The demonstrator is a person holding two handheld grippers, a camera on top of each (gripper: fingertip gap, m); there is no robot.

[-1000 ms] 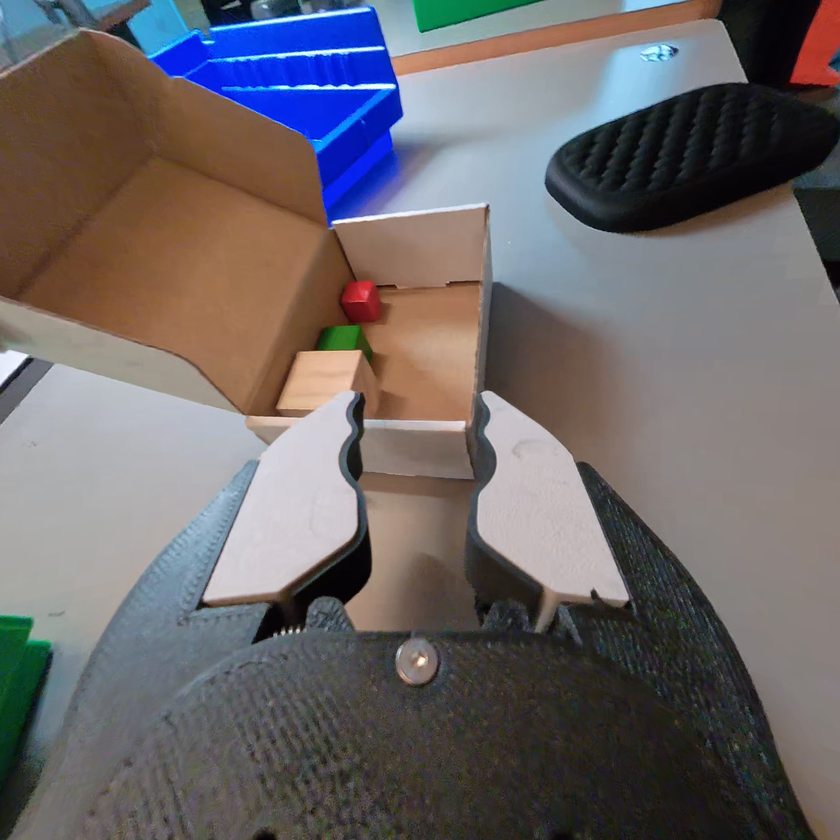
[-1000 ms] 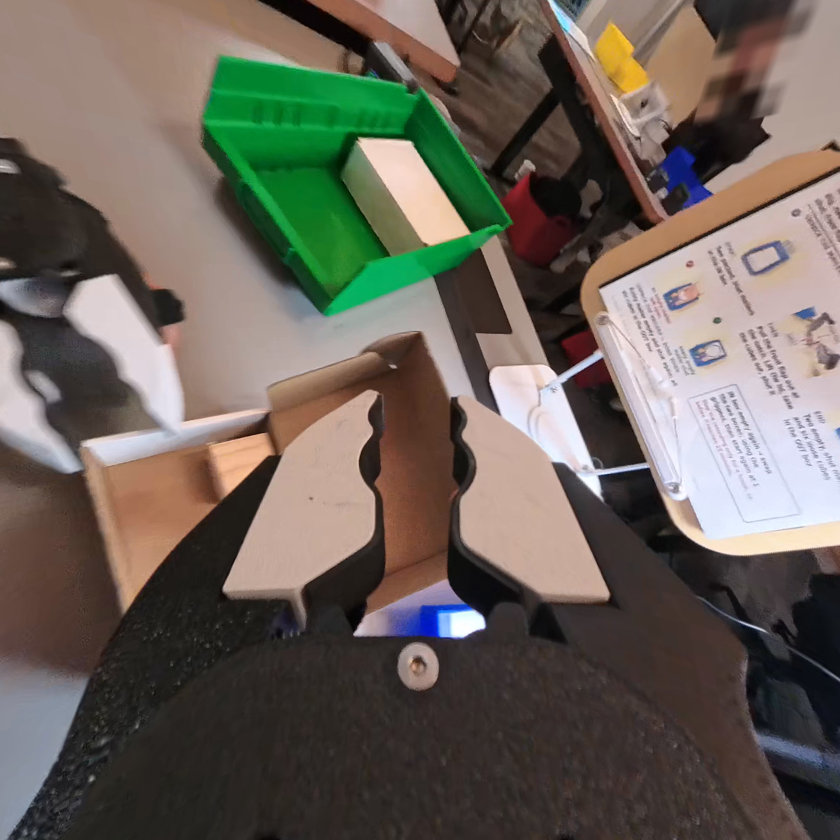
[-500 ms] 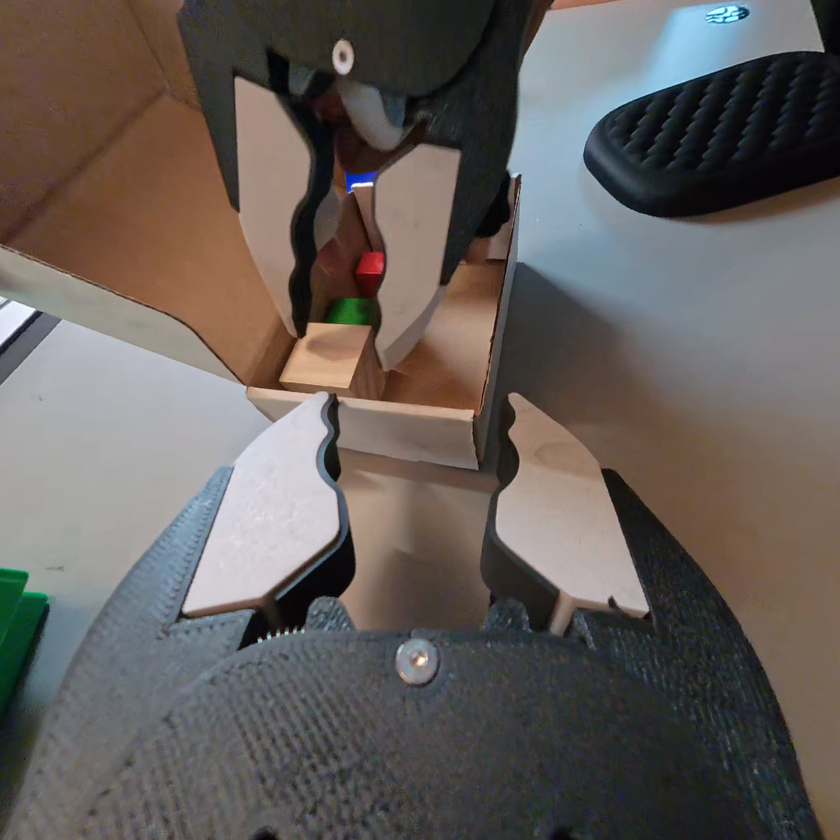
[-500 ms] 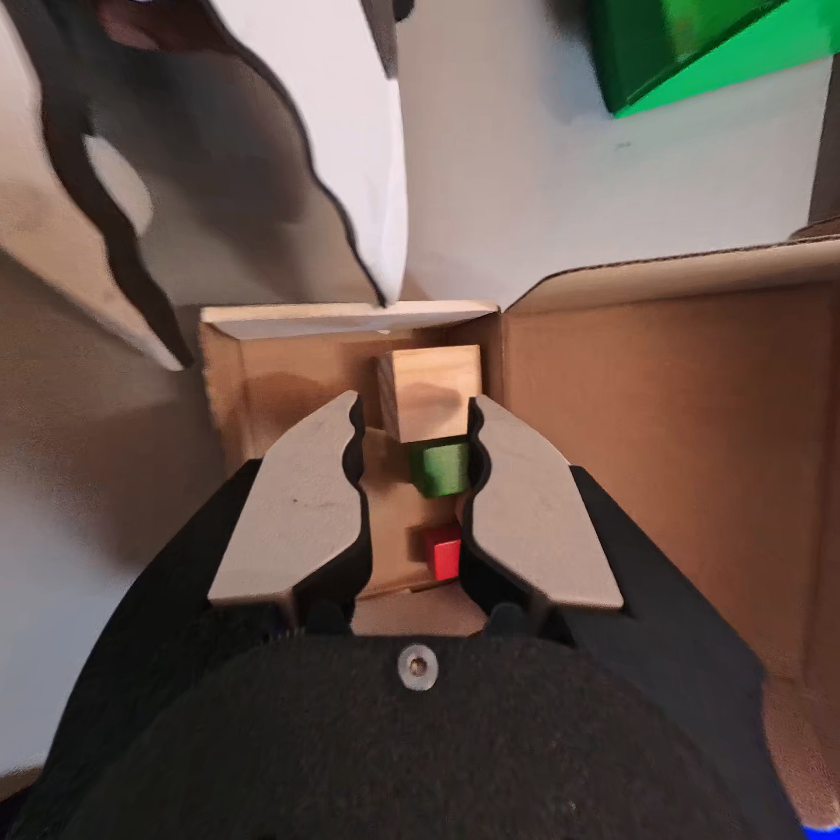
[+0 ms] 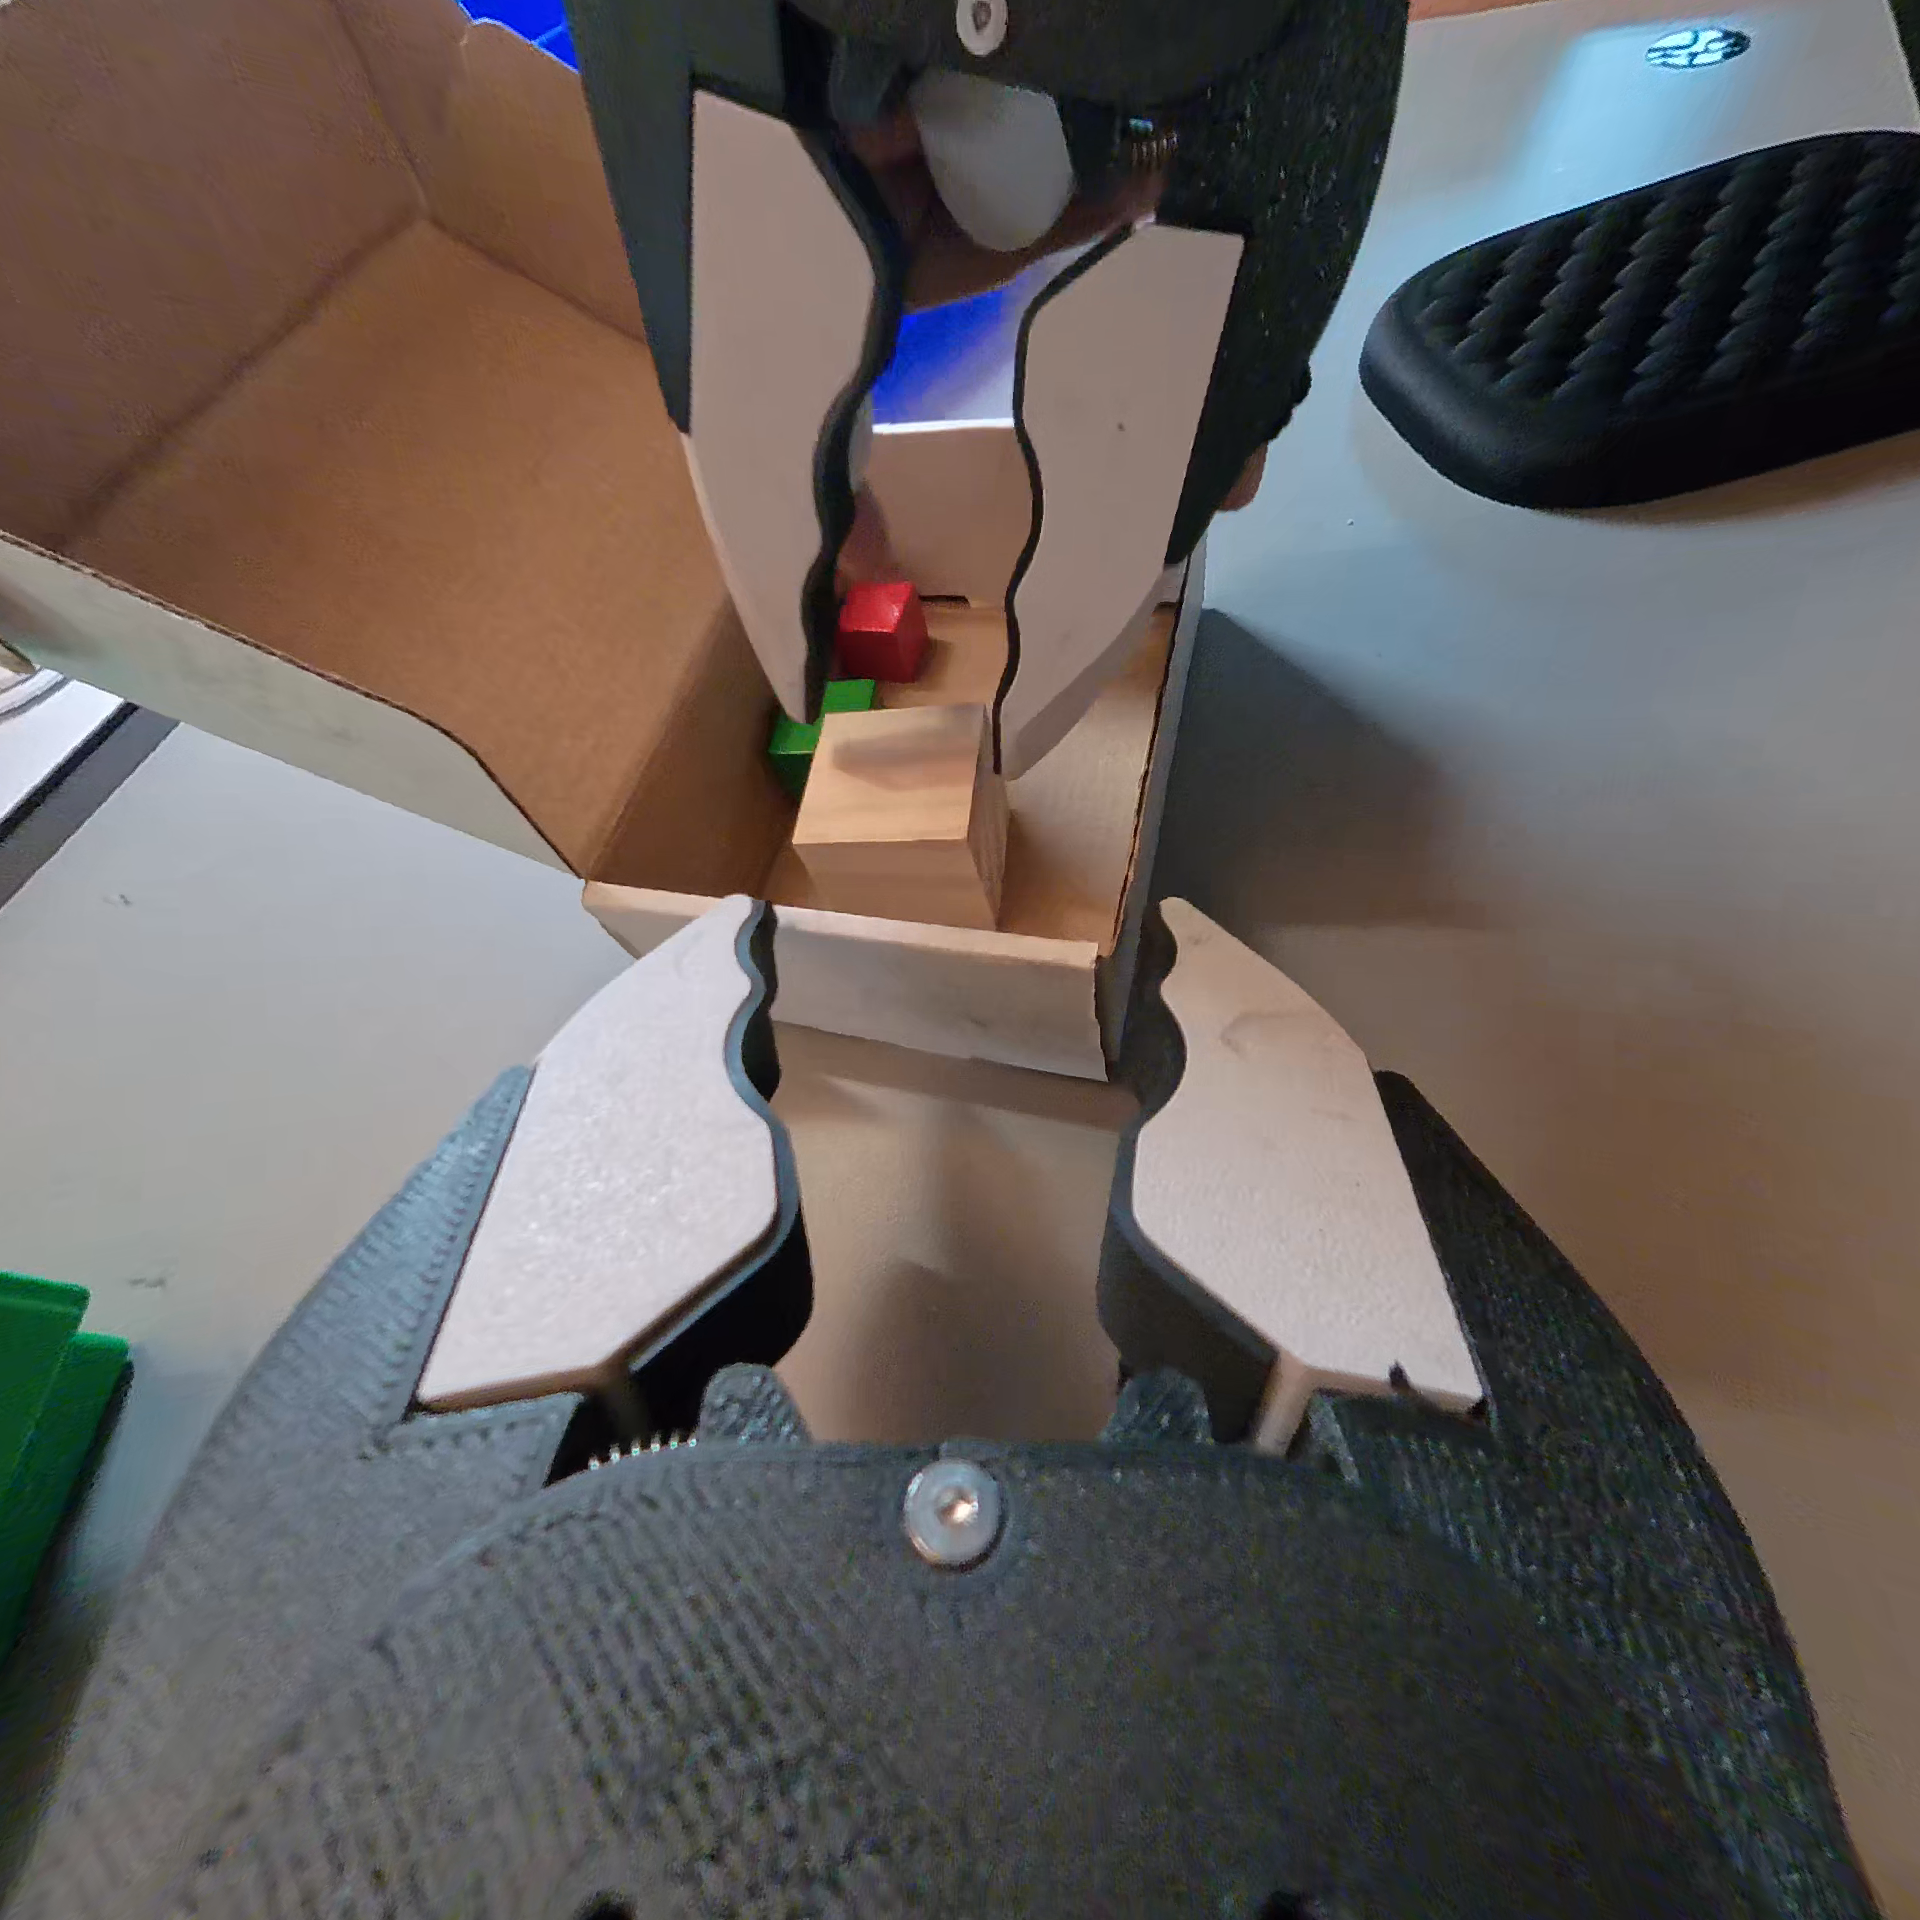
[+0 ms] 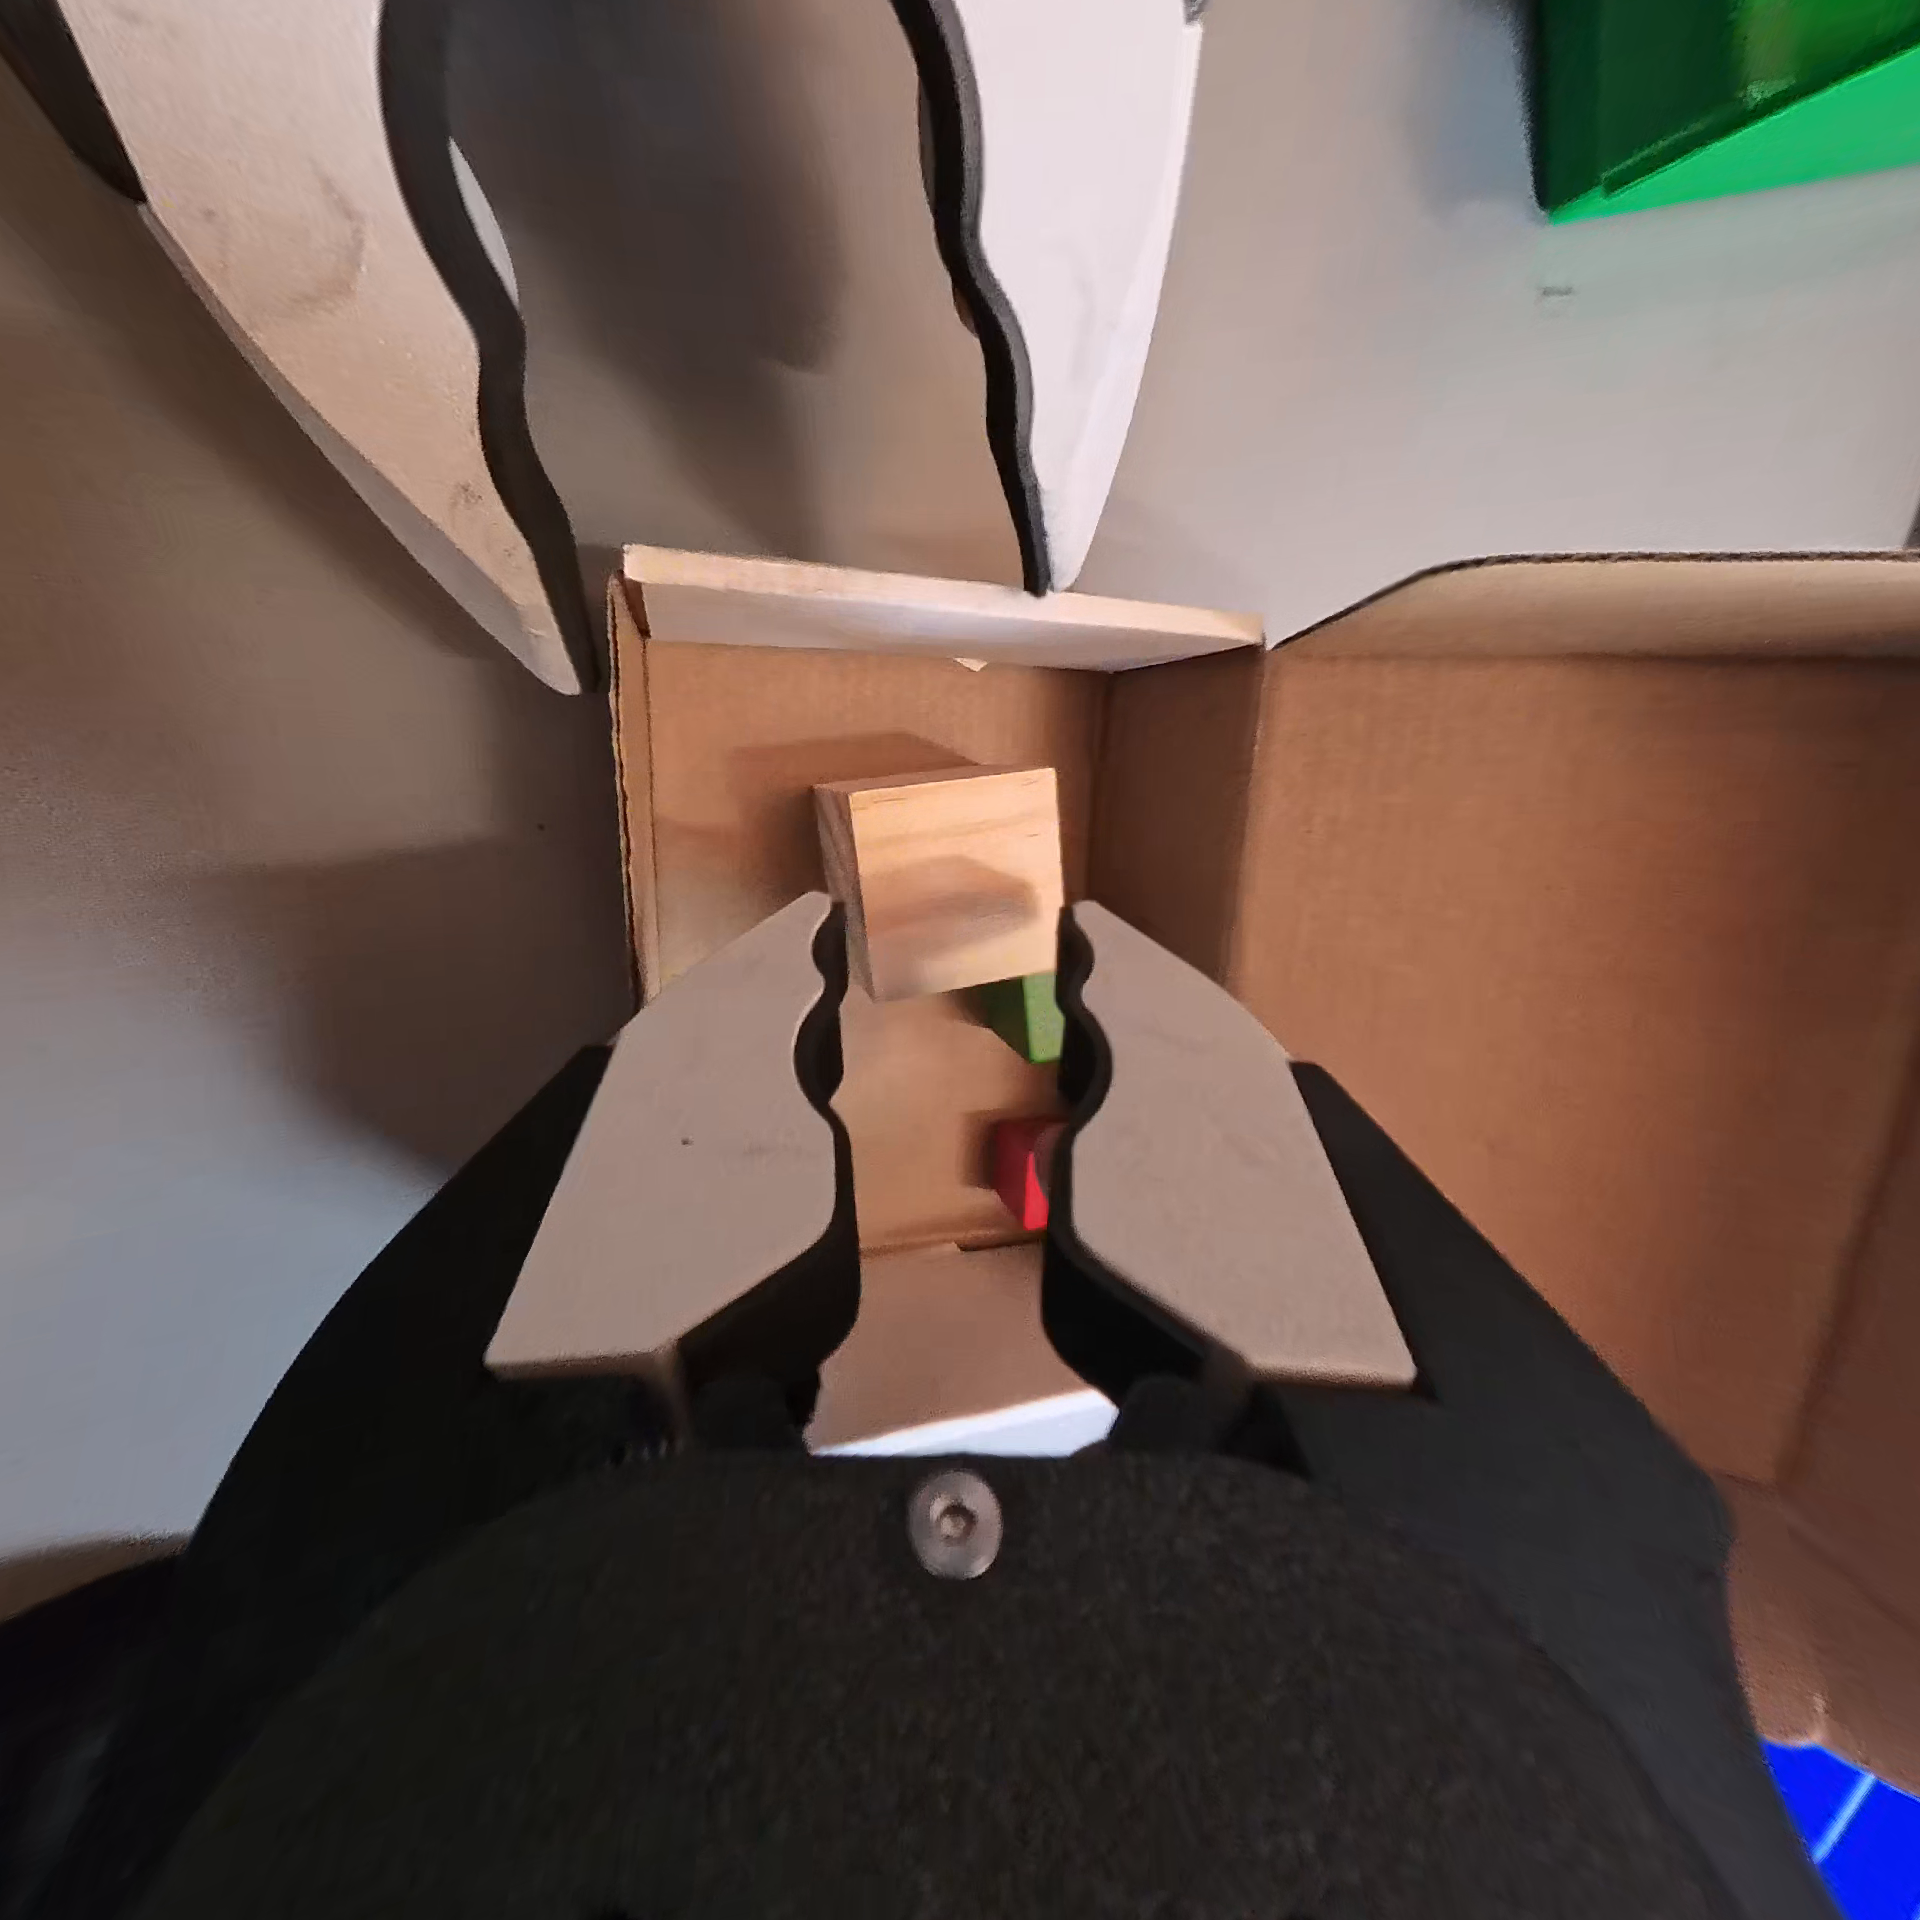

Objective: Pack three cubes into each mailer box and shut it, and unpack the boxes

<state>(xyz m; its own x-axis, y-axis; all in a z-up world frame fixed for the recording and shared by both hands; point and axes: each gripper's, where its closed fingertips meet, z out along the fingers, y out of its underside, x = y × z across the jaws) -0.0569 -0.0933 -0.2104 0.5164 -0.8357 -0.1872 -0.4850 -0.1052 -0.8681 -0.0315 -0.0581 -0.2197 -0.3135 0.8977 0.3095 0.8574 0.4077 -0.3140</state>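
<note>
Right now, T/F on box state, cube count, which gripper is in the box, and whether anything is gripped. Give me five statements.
1. The mailer box is open, its lid folded back. True.
2. Two cubes are in the box. False: there are three, a wooden cube, a green cube and a red cube.
3. The right gripper reaches down into the box, around the wooden cube. True.
4. The right gripper is shut tight with nothing between its fingers. False: its jaws stand apart, on either side of the wooden cube.
5. The left gripper holds the green cube. False: it is open and empty, outside the box at its front wall.
</note>
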